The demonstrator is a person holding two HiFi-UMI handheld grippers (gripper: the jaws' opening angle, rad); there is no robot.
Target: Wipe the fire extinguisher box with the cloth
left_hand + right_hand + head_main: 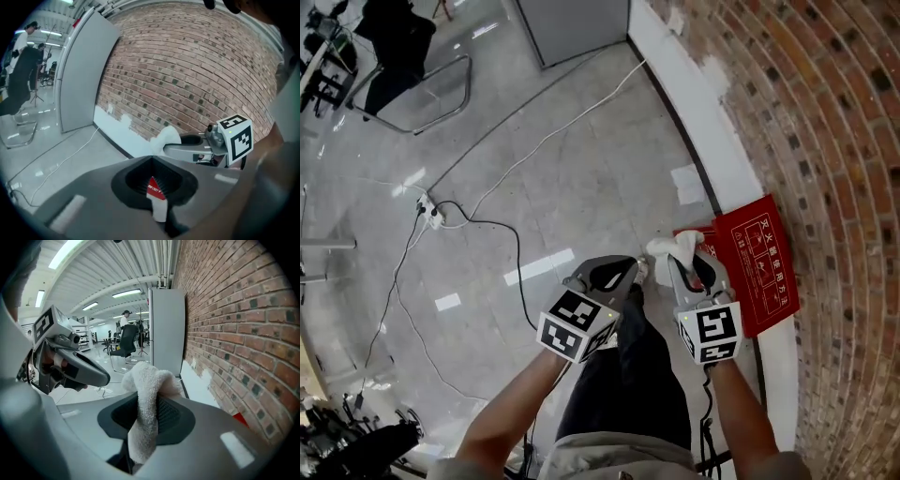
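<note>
The red fire extinguisher box (759,262) lies flat on the floor against the brick wall (825,141). My right gripper (680,262) hangs above its left edge, shut on a white terry cloth (673,247) that bulges out past the fingertips. In the right gripper view the cloth (145,394) is pinched between the jaws and a red corner of the box (240,419) shows low on the right. My left gripper (628,272) is held level with the right one, just to its left. Its jaws stand a narrow slit apart with nothing between them, and the box (155,186) shows through the slit.
A white skirting strip (703,122) runs along the foot of the wall. Cables (487,225) and a power strip (431,216) lie on the glossy grey floor to the left. A chair frame (422,94) and a grey panel (572,23) stand further off.
</note>
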